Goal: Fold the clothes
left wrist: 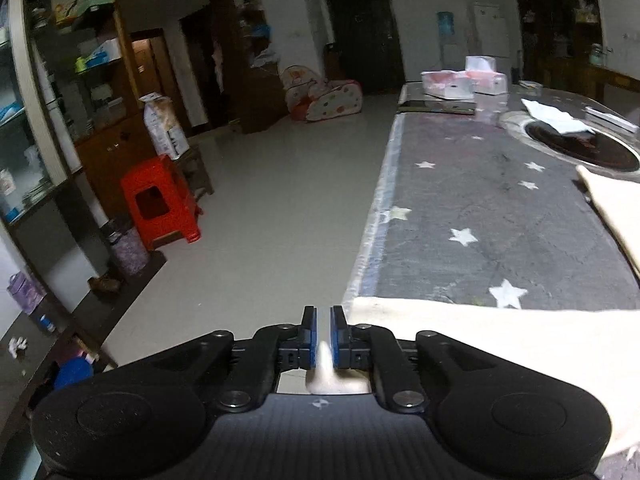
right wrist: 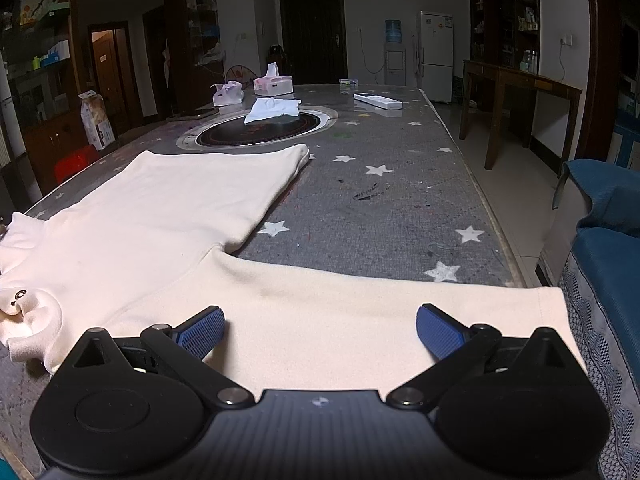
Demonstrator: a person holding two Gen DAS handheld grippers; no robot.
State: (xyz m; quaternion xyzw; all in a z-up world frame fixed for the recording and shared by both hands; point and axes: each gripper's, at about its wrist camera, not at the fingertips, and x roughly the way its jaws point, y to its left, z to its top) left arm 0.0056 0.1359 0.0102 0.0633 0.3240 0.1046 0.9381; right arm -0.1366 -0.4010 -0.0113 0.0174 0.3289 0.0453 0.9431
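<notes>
Cream sweater (right wrist: 168,216) seemingly pinched in left jaws; right jaws wide near tissue boxes (right wrist: 273,85).

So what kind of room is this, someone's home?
Most likely a home's living and dining room: a long star-patterned table with a cream shirt spread on it, a fridge and a water dispenser by the far wall.

left hand-held gripper (left wrist: 323,334) pinched, right (right wrist: 320,326) agape

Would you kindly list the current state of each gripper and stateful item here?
Left gripper: shut on the cream sweater's sleeve edge.
Right gripper: open, above the other sleeve.
Cream sweater: spread flat on the table, unfolded.
Tissue box: open, tissue sticking up.
Dark door: closed.
</notes>
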